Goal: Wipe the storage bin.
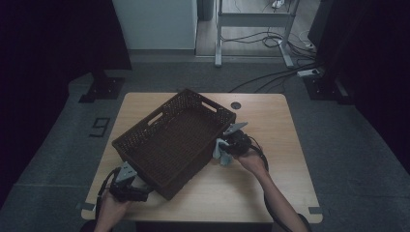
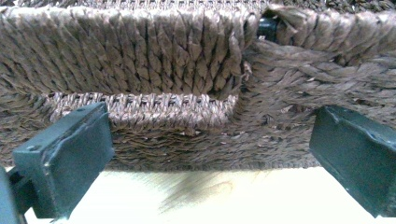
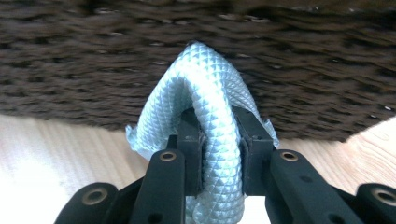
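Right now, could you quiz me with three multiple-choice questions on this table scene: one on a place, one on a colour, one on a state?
1. Where is the cloth?
A. inside the woven basket
B. outside the basket's right wall
C. on the floor

2. What colour is the cloth?
A. light blue
B. red
C. yellow

3. How do the left gripper's jaws stand?
A. shut on the cloth
B. shut on the basket rim
C. open, facing the basket wall

Answers:
1 B: the right gripper holds it against the outer wall.
2 A: pale blue quilted fabric.
3 C: its jaws stand wide apart.
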Motion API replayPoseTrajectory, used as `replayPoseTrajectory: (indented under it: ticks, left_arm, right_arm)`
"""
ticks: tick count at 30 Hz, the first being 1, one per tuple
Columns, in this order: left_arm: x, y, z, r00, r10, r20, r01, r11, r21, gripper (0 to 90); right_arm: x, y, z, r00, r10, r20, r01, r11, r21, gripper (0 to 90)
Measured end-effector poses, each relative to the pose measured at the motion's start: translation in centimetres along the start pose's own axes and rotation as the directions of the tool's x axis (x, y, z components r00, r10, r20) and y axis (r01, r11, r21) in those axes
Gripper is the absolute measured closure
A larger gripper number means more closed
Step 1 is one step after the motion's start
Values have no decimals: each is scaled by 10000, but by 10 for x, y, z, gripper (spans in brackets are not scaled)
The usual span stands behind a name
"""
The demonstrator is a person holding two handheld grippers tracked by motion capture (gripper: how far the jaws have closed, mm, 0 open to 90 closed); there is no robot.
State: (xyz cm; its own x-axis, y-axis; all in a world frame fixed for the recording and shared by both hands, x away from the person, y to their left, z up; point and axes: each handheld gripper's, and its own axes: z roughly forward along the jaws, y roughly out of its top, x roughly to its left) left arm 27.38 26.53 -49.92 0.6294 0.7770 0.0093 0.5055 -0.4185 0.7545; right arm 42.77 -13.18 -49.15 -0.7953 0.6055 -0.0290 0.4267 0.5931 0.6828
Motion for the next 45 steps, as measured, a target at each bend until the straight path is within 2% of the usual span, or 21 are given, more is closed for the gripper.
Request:
replayPoseTrajectory:
  ticks: [4,7,10,11,25,28,33,38,45]
  left_arm:
    - [0,0,0,10000,1,11,-1,10000,-2,0]
    - [1,0,0,10000,8,9,-8,10000,-9,0]
    - [1,0,0,10000,11,13,-11,10000,-9,0]
    - [1,0,0,10000,10,15,-10,10000,-10,0]
    - [1,0,0,10000,38,11,-38,10000,-14,0]
    - [1,0,0,10000,41,13,-41,10000,-13,0]
    - [1,0,0,10000,70,13,-70,10000,12,0]
    - [1,0,0,10000,73,11,-73,10000,10,0]
    - [1,0,0,10000,63,14,-63,10000,20,0]
  right_arm:
    - [-9,-2,0,9998,171,66,-171,9998,42,729]
    - [-21,-5,0,9982,504,322,-506,9987,64,728]
    - [-28,-6,-1,9971,681,347,-681,9977,-8,728]
    - [-34,-7,-1,9957,853,363,-851,9963,-73,728]
    - [-61,-6,2,9892,1122,943,-1127,9936,1,730]
    - [-67,-7,2,9859,1217,1149,-1230,9924,43,730]
    - [-81,-9,1,9760,1528,1548,-1515,9882,-206,731]
    - [-82,-11,5,9758,1588,1501,-1589,9872,-111,735]
    - [-81,-15,15,9773,1521,1474,-1592,9865,375,737]
